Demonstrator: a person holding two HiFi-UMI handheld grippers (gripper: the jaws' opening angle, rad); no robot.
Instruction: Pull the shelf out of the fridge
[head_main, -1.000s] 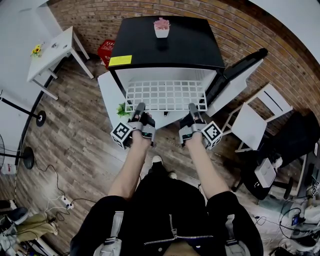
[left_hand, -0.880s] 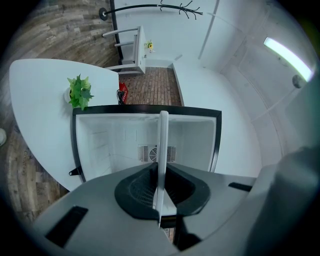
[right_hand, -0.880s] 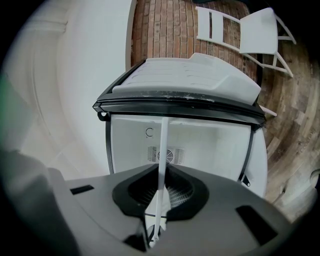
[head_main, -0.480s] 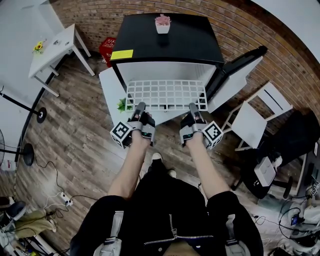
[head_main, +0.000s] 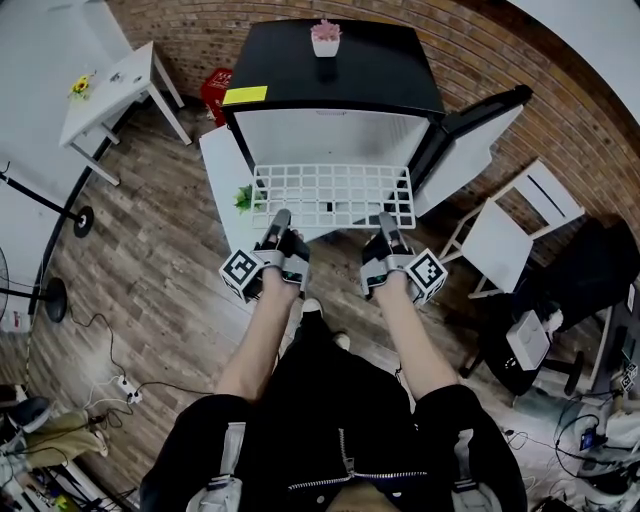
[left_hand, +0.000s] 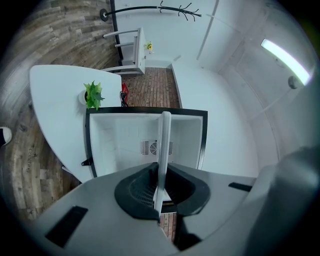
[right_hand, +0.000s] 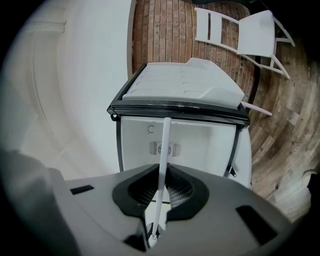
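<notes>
A white wire shelf (head_main: 333, 195) sticks out level from the open front of the black fridge (head_main: 335, 70). Most of its grid lies outside the white cabinet. My left gripper (head_main: 278, 222) is shut on the shelf's front edge near the left corner. My right gripper (head_main: 386, 224) is shut on the same edge near the right corner. In the left gripper view the shelf (left_hand: 163, 145) shows edge-on as a white strip, pinched by the gripper (left_hand: 159, 187) in front of the fridge interior (left_hand: 125, 140). The right gripper view shows the shelf (right_hand: 164, 150) clamped by the gripper (right_hand: 161, 192).
The fridge door (head_main: 470, 140) stands swung open to the right. A pink potted plant (head_main: 325, 42) and a yellow note (head_main: 246, 95) sit on the fridge top. A white table with a green plant (head_main: 246, 198) is left of the fridge. A white chair (head_main: 510, 235) stands at right.
Both grippers have moved back toward the person with the shelf in them, and the shelf has slid further out of the fridge.
</notes>
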